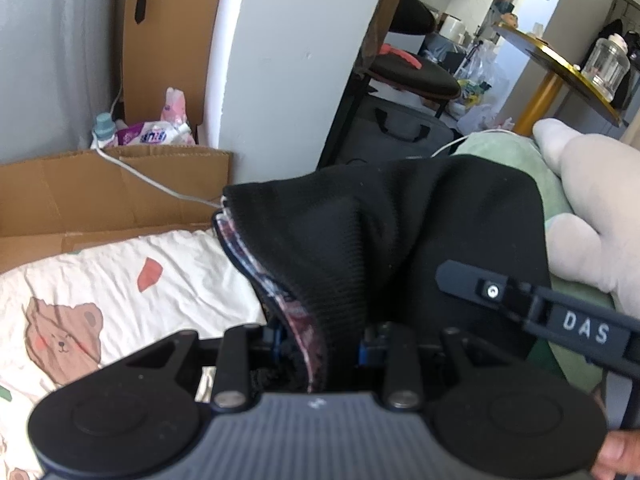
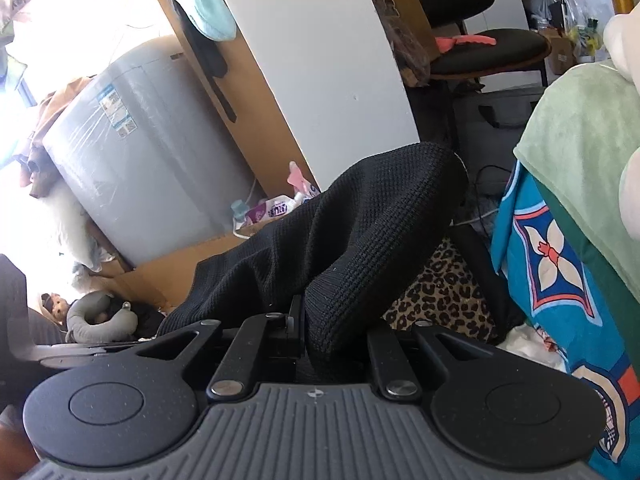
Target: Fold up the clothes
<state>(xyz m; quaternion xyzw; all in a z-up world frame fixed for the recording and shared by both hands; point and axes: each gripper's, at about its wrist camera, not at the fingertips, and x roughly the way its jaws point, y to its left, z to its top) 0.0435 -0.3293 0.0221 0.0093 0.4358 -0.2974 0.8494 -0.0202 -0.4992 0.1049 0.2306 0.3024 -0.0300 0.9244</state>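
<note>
Two grippers hold one black knit garment [image 1: 360, 248], which fills the centre of both views and hangs clear of the bedding. In the left wrist view the left gripper [image 1: 320, 344] is closed on a bunched edge where a reddish patterned lining shows beside the ribbed black knit. In the right wrist view the right gripper [image 2: 320, 332] is clamped on a thick fold of the same cloth [image 2: 360, 220], whose waffle-like weave is plain to see and which rises to a rounded hump at centre right.

The fingertips of both grippers are buried in fabric, so their pads cannot be made out. The garment's full shape is cut off by the gripper bodies at the bottom of each frame.

Only the left wrist view shows the white bear-print sheet [image 1: 100, 280] at lower left and a second tool marked DAS [image 1: 560, 320] at lower right. Only the right wrist view shows the leopard-print cloth [image 2: 440, 292] under the garment and a blue patterned blanket [image 2: 560, 260] at right.
</note>
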